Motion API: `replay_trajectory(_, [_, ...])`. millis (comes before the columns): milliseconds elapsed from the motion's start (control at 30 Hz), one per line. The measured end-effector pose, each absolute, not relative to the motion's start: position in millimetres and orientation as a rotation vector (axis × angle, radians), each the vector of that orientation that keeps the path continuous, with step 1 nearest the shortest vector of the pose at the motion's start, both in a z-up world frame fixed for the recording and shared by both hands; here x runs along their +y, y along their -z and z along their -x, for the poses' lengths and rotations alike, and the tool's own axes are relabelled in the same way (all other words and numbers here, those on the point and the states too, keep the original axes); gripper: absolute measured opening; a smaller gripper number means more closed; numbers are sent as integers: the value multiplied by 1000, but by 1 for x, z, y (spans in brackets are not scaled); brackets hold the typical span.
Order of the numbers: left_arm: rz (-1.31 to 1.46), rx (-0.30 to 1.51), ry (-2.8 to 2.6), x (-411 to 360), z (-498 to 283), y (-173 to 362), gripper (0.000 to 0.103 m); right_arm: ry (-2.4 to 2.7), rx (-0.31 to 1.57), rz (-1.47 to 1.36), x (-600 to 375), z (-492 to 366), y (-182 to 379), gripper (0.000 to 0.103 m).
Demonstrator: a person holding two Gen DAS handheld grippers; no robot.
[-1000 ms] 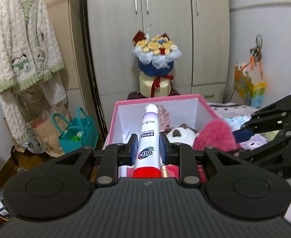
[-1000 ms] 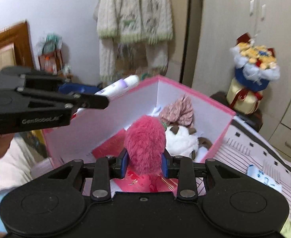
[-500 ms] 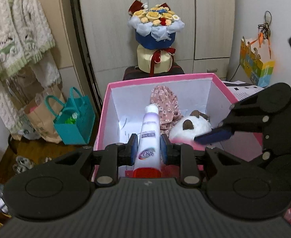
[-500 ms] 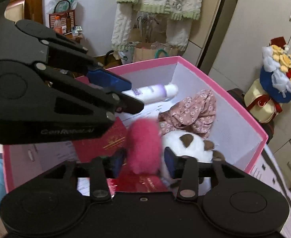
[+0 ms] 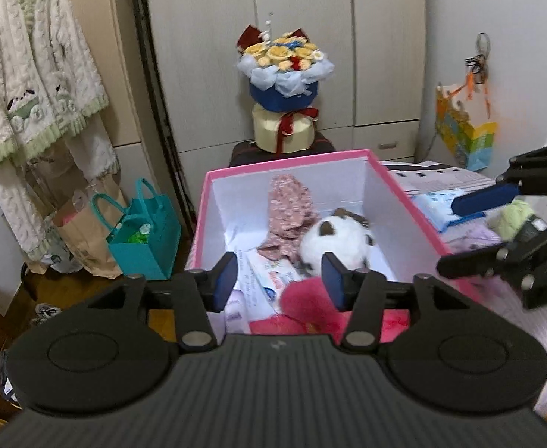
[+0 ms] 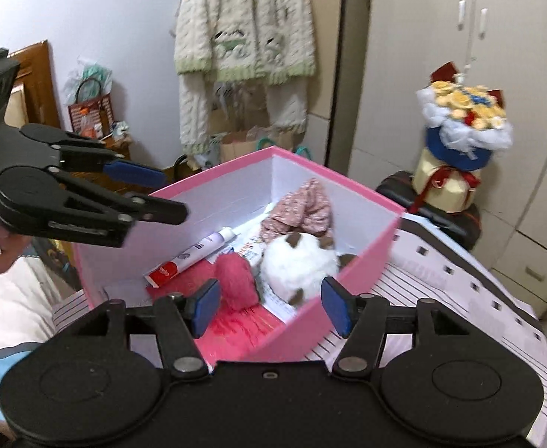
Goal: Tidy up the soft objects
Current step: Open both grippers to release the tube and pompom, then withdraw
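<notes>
The pink fluffy toy (image 6: 236, 280) lies in the pink box (image 6: 359, 268), just ahead of my right gripper (image 6: 269, 306) and nearer its left pad; nothing is between my right jaws, which are opening, and they press on nothing. From my left gripper (image 5: 279, 280) the same toy shows low between the pads and toward the right one, down on the box floor, not touched; these jaws are opening too and grasp nothing. The white-and-red tube (image 6: 191, 255) lies flat on the box floor, left of the pink toy, touching neither gripper. Beyond the toy sits a white plush with brown patches (image 6: 299, 261), and behind that a crumpled floral cloth (image 6: 303, 209) against the far wall. Papers (image 5: 262, 272) line the bottom. Farther off, a flower bouquet (image 5: 284, 71) stands before the wardrobe (image 5: 296, 18)
</notes>
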State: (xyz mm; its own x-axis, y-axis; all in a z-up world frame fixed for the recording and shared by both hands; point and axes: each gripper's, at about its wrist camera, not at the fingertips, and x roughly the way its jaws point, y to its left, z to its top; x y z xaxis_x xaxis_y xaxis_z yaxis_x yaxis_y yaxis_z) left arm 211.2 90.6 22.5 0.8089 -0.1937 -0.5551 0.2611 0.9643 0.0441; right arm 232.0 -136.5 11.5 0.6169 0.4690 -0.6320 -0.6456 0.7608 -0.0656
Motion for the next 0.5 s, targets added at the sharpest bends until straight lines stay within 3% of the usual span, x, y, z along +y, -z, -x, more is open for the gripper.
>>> replay_trajectory(433, [-201,528,389,61,-112,-62,76,-616,612,281,-197,-149,-43,76])
replay_trajectory(500, [-211,533,420,56,-99,-64,78,-607,610,283,-205,-136,-44,85])
